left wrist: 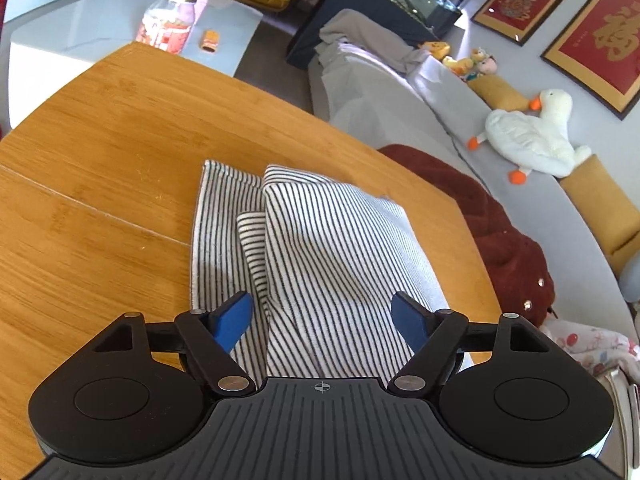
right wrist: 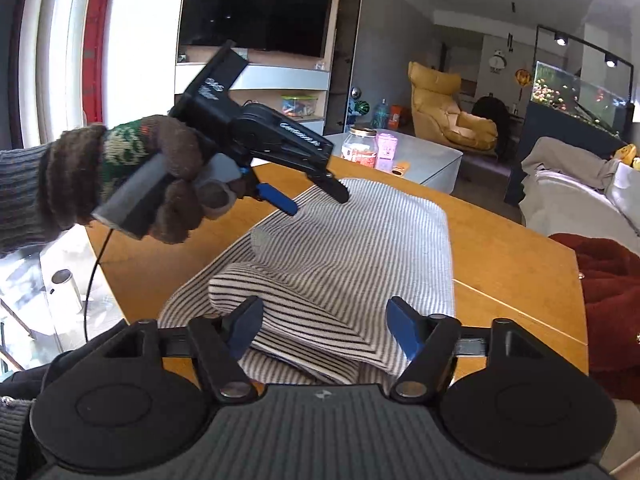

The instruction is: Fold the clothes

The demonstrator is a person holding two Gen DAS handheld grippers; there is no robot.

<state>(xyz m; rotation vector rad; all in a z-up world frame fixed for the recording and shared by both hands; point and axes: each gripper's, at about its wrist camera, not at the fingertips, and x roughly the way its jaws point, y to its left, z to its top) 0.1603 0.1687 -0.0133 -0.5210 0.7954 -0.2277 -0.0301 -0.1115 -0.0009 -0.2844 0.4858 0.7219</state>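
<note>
Striped shirt (left wrist: pixel 320 240) sits folded on the table (left wrist: pixel 100 160), both my left gripper (left wrist: pixel 322 320) and right gripper (right wrist: pixel 326 328) open and empty, so a careless pinch could drag layers apart.

Bright daylight floods in from the window (right wrist: pixel 60 60) (blown out white); edges bend fisheye-style, cloth slightly blurred.

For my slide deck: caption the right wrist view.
Left gripper and right gripper, both open, over a folded striped shirt on a table.
</note>
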